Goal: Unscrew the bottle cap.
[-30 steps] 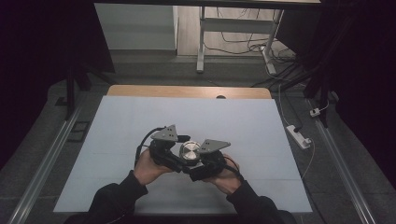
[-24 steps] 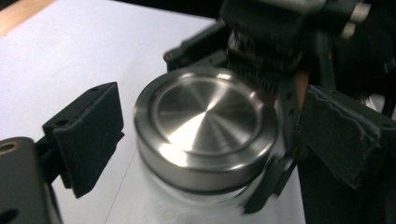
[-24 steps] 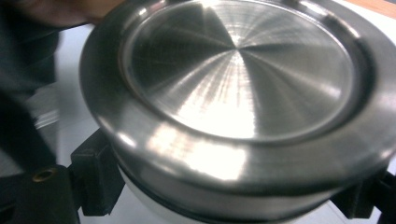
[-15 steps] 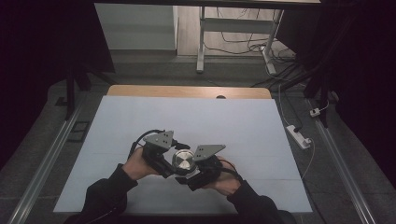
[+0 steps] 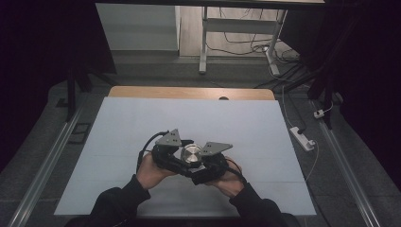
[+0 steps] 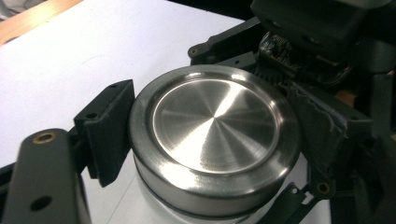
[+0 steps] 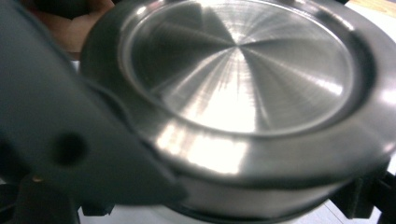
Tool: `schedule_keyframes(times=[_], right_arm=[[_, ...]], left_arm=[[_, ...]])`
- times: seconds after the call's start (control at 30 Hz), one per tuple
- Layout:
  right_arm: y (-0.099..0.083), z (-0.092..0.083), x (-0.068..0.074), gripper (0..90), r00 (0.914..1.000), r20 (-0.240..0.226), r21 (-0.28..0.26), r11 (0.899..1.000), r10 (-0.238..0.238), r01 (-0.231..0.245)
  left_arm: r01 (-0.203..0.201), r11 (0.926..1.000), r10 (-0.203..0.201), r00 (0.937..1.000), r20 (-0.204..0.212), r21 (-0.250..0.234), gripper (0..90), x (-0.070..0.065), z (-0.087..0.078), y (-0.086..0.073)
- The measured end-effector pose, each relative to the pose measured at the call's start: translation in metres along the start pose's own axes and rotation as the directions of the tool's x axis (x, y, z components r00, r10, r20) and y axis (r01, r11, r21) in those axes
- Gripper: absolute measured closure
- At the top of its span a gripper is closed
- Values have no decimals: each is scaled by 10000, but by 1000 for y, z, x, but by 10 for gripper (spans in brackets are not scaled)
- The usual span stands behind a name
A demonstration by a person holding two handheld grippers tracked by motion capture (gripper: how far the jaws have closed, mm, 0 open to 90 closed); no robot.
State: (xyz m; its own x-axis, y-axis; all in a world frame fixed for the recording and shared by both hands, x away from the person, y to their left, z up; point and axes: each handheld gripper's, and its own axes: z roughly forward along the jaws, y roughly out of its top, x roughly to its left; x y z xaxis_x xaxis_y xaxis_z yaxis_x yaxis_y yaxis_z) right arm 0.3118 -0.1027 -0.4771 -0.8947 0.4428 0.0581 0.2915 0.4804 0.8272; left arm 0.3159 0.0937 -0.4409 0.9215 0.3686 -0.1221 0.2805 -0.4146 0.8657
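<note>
Gripping a round steel tin (image 6: 212,140) from both sides above the white table (image 5: 118,123), left tool (image 5: 182,158), jaws just reopened slightly, and right tool (image 5: 201,163) hide its lower body

High view overhead; gripper views close (sharing tin (image 6: 212,140)).

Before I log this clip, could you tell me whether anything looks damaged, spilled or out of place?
One thing: in the left gripper view, the pad beside the round steel container has a frayed, torn-looking edge. Nothing is spilled; the container's lid sits level.
</note>
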Motion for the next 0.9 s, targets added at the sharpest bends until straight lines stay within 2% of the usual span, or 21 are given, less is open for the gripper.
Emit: schedule_keyframes(times=[0.03,0.13,0.17,0.23,0.27,0.3,0.33,0.37,0.43,0.5,0.53,0.57,0.6,0.67,0.73,0.8,0.9], right_arm=[[0,-1,0,145,10000,-47,-69,10000,-35,35],[1,-3,0,145,9994,-335,-234,9997,-90,82],[1,-3,0,145,9991,-418,-266,9996,-95,83],[1,-3,0,145,9973,-687,-260,9994,-254,237],[1,-3,0,145,9964,-782,-268,9992,-323,303],[1,-3,1,145,9954,-882,-256,9991,-368,347],[1,-3,2,145,9935,-1036,-252,9987,-472,449],[1,-3,3,145,9911,-1196,-245,9981,-585,559],[2,-3,6,146,9872,-1398,-248,9969,-769,741],[2,-3,8,145,9841,-1551,-194,9962,-869,849],[2,-3,8,145,9841,-1551,-194,9962,-869,849],[2,-2,9,145,9814,-1635,-126,9949,-1011,1004],[2,-2,10,146,9807,-1653,-110,9945,-1041,1037],[2,-2,10,146,9804,-1614,-108,9936,-1125,1122],[2,-2,9,146,9829,-1495,-105,9942,-1071,1067],[2,-2,8,146,9871,-1335,-97,9961,-881,876],[2,-2,5,146,9941,-877,-46,9980,-630,629]], left_arm=[[100,9999,-99,9998,147,-100,133,2,-3,0],[-21,9998,31,9989,469,-213,94,6,-10,1],[-154,9997,167,9967,800,-173,92,6,-13,1],[-536,9986,537,9936,992,-31,91,5,-16,1],[-805,9966,779,9895,1214,165,93,4,-16,1],[-1115,9929,1056,9866,1244,414,97,3,-15,2],[-1403,9878,1327,9854,1065,671,95,1,-14,2],[-1553,9841,1458,9835,1068,859,95,1,-14,2],[-1608,9831,1497,9813,1213,872,103,1,-13,1],[-1592,9842,1455,9768,1572,781,123,2,-13,0],[-1592,9842,1455,9768,1572,781,145,2,-13,0],[-1658,9834,1500,9714,1841,740,166,3,-14,-1],[-1643,9838,1482,9704,1909,718,176,3,-14,-2],[-1562,9858,1425,9720,1868,609,192,4,-14,-2],[-1450,9881,1345,9769,1662,523,196,3,-13,-3],[-1162,9925,1105,9856,1282,386,198,2,-11,-3],[-727,9970,707,9951,692,255,200,1,-7,-3]])
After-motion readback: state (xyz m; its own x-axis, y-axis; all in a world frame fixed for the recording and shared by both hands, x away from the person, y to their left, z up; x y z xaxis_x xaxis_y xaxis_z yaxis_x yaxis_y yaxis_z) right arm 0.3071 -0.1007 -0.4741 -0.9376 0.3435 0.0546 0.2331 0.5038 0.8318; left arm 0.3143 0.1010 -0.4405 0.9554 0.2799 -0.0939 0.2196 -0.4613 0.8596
